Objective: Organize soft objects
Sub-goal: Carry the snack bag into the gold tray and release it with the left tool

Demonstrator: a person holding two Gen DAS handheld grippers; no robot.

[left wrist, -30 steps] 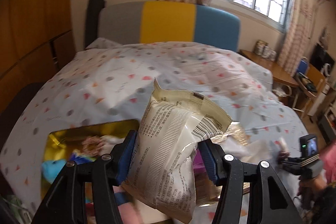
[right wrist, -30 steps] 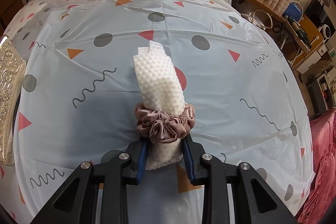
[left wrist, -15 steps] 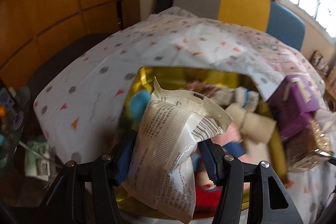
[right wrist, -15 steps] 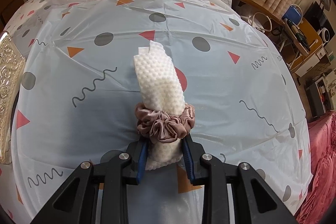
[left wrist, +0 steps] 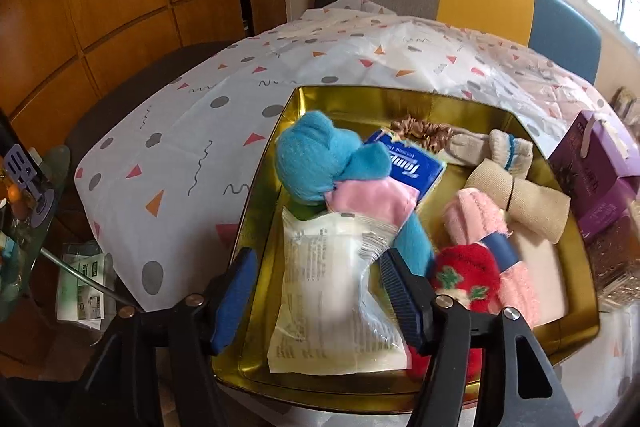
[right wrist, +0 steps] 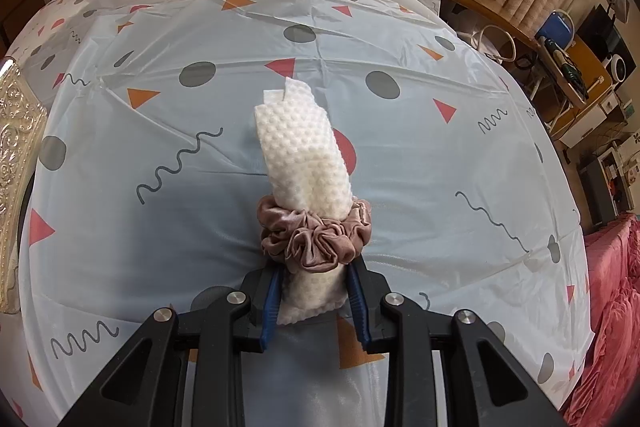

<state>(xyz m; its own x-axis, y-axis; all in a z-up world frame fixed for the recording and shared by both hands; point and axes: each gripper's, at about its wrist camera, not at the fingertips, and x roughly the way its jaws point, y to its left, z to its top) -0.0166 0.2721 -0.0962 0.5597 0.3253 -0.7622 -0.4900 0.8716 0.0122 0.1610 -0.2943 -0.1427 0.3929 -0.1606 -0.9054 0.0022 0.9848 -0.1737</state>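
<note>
In the left wrist view, a gold tray (left wrist: pixel 400 103) on the bed holds several soft items: a blue plush (left wrist: pixel 316 159), pink socks (left wrist: pixel 480 227), a red sock (left wrist: pixel 468 275), a beige roll (left wrist: pixel 520 199). A white printed packet (left wrist: pixel 332 299) lies in the tray's near end. My left gripper (left wrist: pixel 316 291) is open, its jaws wide apart either side of the packet. In the right wrist view, my right gripper (right wrist: pixel 314 301) is shut on a white dimpled cloth roll (right wrist: pixel 300 155) ringed by a mauve satin scrunchie (right wrist: pixel 316 235), above the patterned sheet.
A purple box (left wrist: pixel 596 171) stands right of the tray. The bed's patterned plastic sheet (right wrist: pixel 400 147) spreads around. A gold embossed lid (right wrist: pixel 16 147) lies at the left edge. A glass side table (left wrist: pixel 32 211) is left of the bed; a desk (right wrist: pixel 560 47) stands far right.
My left gripper swung over the gold tray, opened and let go of the packet, which now lies in the tray. My right gripper has stayed put with the roll.
</note>
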